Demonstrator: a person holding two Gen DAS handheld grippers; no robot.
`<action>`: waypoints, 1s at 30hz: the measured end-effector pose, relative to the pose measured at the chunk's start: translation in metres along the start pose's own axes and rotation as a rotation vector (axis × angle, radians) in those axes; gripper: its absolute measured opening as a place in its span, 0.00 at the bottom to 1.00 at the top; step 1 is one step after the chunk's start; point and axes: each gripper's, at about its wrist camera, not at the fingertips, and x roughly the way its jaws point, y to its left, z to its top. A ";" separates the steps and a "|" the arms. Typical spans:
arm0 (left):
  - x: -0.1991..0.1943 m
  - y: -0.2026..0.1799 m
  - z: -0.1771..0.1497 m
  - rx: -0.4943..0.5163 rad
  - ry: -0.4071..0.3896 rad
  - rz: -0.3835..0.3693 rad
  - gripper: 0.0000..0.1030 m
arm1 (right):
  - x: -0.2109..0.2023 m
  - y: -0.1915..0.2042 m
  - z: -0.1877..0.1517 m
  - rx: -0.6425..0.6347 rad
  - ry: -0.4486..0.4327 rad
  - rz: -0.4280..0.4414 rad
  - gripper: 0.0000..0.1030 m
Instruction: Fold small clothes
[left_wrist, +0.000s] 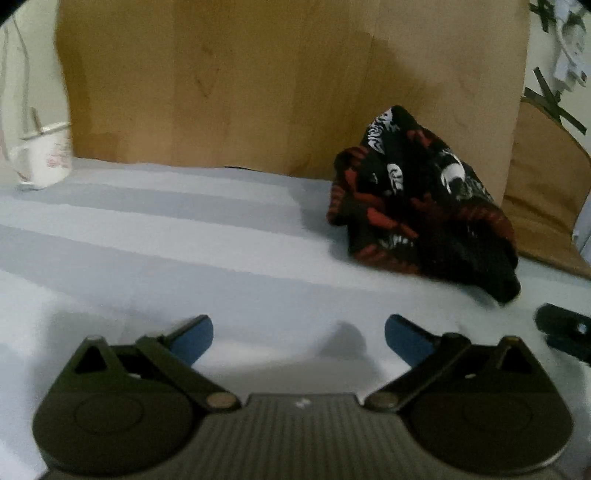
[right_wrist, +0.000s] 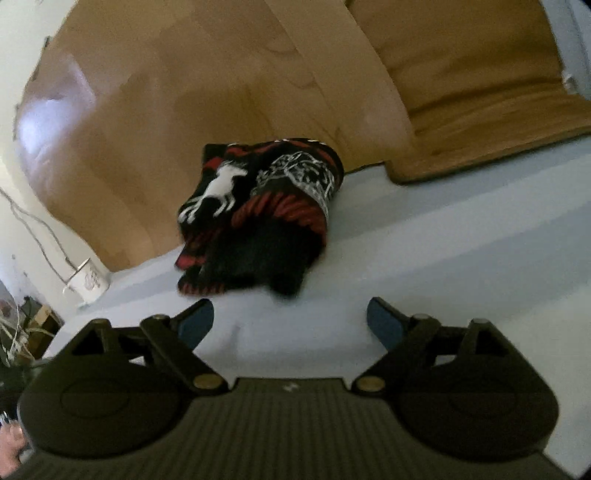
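The garment (right_wrist: 258, 214) is a small black piece printed in red and white, lying in a loose heap on the pale blue sheet (left_wrist: 184, 258) of what looks like a bed, close against the wooden board (left_wrist: 258, 81) behind it. It is crumpled, not spread, with a red-striped band rolled along one side and a dark mass of cloth sagging toward the near edge. I judge it light and very soft: it will drape and bunch at once when lifted, and it will not hold a crease unless pressed flat. It is not fragile, and the knit should not be slippery between the blue pads (right_wrist: 384, 325). The best hold is likely on an edge or a corner, such as the striped band (a hem or waistband, though which is unclear from the heap), so that the layers fall open, not in the thick middle, where several layers would be pinched together. The left tool (left_wrist: 299, 332) has its jaws wide apart with nothing between them, and hovers over bare sheet with the garment ahead and to its right, well apart. The right tool (right_wrist: 290, 321) also stands open and empty, the garment just ahead of its tips. A white mug (left_wrist: 44, 155) stands at the far left, clear of the work.
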 end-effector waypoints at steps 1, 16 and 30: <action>-0.007 -0.001 -0.006 0.006 -0.008 0.013 1.00 | -0.006 0.002 -0.006 -0.010 -0.003 -0.011 0.89; -0.070 -0.028 -0.060 0.247 -0.134 0.090 1.00 | -0.058 0.026 -0.052 -0.046 -0.051 -0.066 0.89; -0.076 -0.027 -0.066 0.225 -0.113 0.087 1.00 | -0.069 0.027 -0.062 -0.047 -0.060 -0.067 0.90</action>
